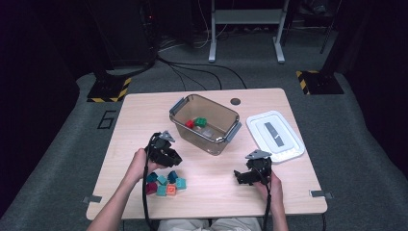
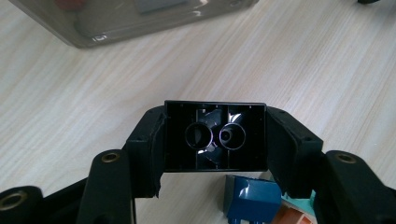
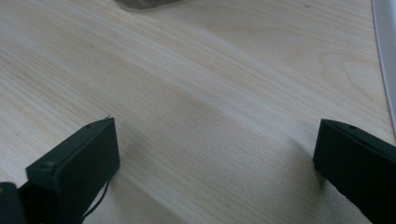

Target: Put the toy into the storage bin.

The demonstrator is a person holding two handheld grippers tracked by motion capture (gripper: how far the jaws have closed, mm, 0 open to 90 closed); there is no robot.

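My left gripper point(image 1: 169, 158) is shut on a black toy brick point(image 2: 215, 137), held off the table with its hollow underside and two round tubes facing the camera. The jaws press on its two short sides in the left gripper view, where the gripper point(image 2: 215, 122) hangs over bare wood. Just below it lies a pile of coloured bricks point(image 1: 166, 184), among them a dark blue one point(image 2: 252, 200) and an orange one point(image 2: 292, 217). My right gripper point(image 1: 243, 177) rests low near the front right with its jaws wide apart point(image 3: 215, 140) and only tabletop between them.
A clear plastic bin point(image 1: 204, 137) stands mid-table with a red brick point(image 1: 189, 123) and a green brick point(image 1: 200, 121) inside. Its white lid point(image 1: 274, 134) lies flat to the right. The bin's near wall point(image 2: 116, 23) is ahead of the left gripper.
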